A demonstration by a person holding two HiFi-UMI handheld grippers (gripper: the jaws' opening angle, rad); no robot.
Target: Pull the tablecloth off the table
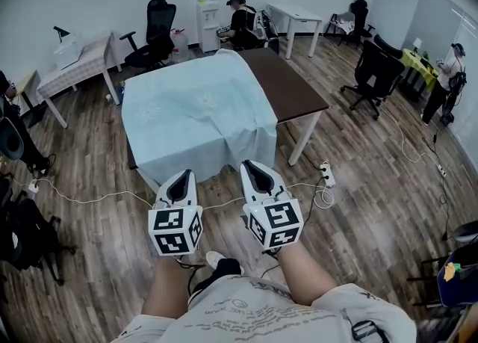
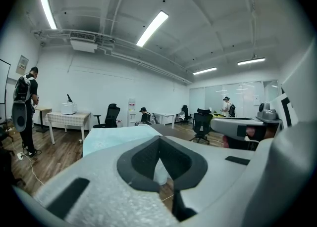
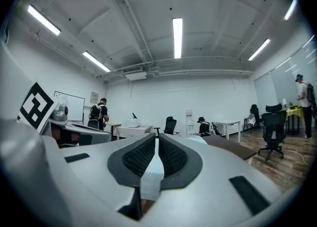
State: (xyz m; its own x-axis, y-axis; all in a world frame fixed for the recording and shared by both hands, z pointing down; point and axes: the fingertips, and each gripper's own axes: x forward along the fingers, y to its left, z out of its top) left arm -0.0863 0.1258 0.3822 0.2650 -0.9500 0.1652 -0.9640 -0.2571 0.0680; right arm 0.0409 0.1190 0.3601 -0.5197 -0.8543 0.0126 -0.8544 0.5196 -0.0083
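At the near side of the worktop (image 1: 291,87): tablecloth (image 1: 198,110), pale blue, draped over the left part of the brown top and hanging down its near edge; the right part of the top lies bare and the far hem sits rumpled, so the cloth is judged partly drawn off already. Left gripper (image 1: 183,177) and right gripper (image 1: 249,167): held side by side, pointing roughly level at the hanging hem and spaced along it, an arrangement that should spread the pull and keep the cloth from skewing. Jaws of both: together, each clamped on a thin fold of the pale cloth, which shows as a strip between the pads in either gripper view. Person: standing back from the worktop with forearms low, leaving room to draw the cloth toward the body. Hazard noted: white cable (image 1: 97,198) and power strip (image 1: 326,173) on the wood floor (image 1: 373,184) near the feet, a likely snag for any step backward
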